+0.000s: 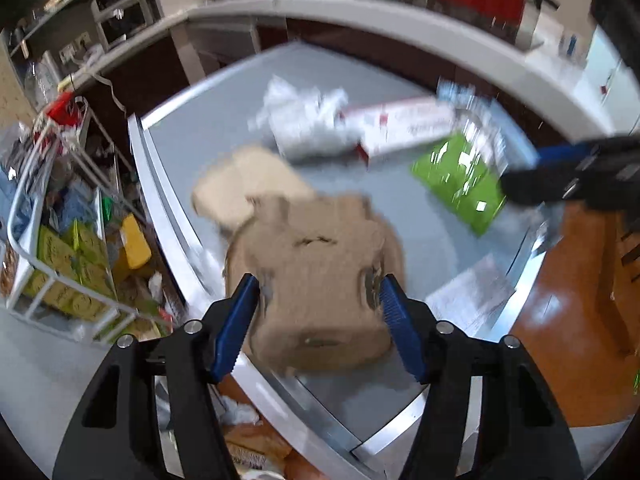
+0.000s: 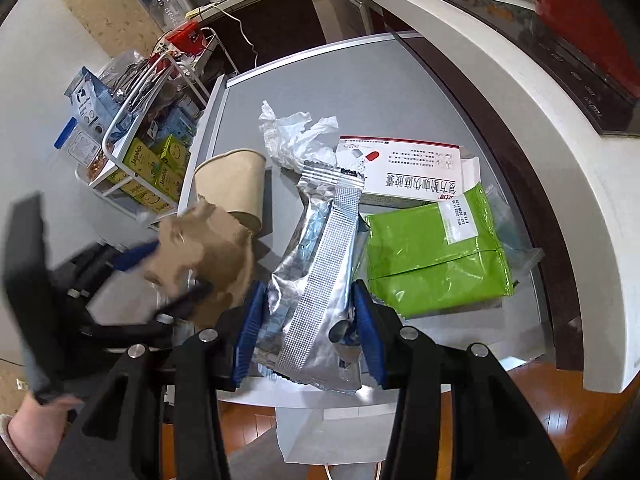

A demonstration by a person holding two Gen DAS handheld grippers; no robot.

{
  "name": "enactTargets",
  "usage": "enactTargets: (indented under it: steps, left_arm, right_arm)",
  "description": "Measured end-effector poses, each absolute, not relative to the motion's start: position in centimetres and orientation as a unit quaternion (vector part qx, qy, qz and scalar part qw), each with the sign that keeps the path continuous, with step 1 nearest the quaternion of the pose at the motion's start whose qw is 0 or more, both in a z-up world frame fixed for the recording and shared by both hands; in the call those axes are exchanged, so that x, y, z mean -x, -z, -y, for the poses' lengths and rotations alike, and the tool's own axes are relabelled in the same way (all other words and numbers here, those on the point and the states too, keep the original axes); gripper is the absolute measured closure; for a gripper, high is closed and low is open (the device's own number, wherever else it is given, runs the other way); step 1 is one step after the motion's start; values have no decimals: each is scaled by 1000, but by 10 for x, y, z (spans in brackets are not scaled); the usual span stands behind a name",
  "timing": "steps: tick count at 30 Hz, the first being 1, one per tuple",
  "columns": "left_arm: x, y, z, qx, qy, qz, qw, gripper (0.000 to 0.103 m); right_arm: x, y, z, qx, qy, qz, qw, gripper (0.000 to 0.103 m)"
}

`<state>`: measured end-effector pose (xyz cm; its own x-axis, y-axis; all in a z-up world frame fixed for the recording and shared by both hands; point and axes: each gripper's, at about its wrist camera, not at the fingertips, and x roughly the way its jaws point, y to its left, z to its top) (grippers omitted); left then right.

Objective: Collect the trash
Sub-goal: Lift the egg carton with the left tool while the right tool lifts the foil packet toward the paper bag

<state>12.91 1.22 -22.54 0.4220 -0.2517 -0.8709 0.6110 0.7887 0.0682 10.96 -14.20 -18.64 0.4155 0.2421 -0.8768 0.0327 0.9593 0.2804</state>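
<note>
My left gripper (image 1: 318, 292) is shut on a crumpled brown paper piece (image 1: 320, 276), held above the grey table (image 1: 224, 120); it also shows in the right wrist view (image 2: 200, 248). My right gripper (image 2: 308, 304) is shut on a silver foil wrapper (image 2: 316, 272) above the table's near edge. On the table lie a brown paper cup (image 2: 236, 184) on its side, crumpled white plastic (image 2: 292, 136), a white and red medicine box (image 2: 404, 168) and a green packet (image 2: 432, 256). The left wrist view is blurred.
A white wire rack (image 2: 132, 148) with yellow-green boxes stands left of the table. A white curved counter (image 2: 520, 92) with a black cooktop runs behind and right. A white bag (image 2: 324, 436) hangs below the table edge over wooden floor.
</note>
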Motion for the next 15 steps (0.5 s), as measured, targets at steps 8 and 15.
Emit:
enactTargets:
  steps: [8, 15]
  left_arm:
    - [-129, 239, -12, -195, 239, -472, 826, 34]
    - [-130, 220, -23, -137, 255, -469, 834, 35]
  right_arm:
    - [-100, 186, 141, -124, -64, -538, 831, 59]
    - [-94, 177, 148, -132, -63, -525, 838, 59]
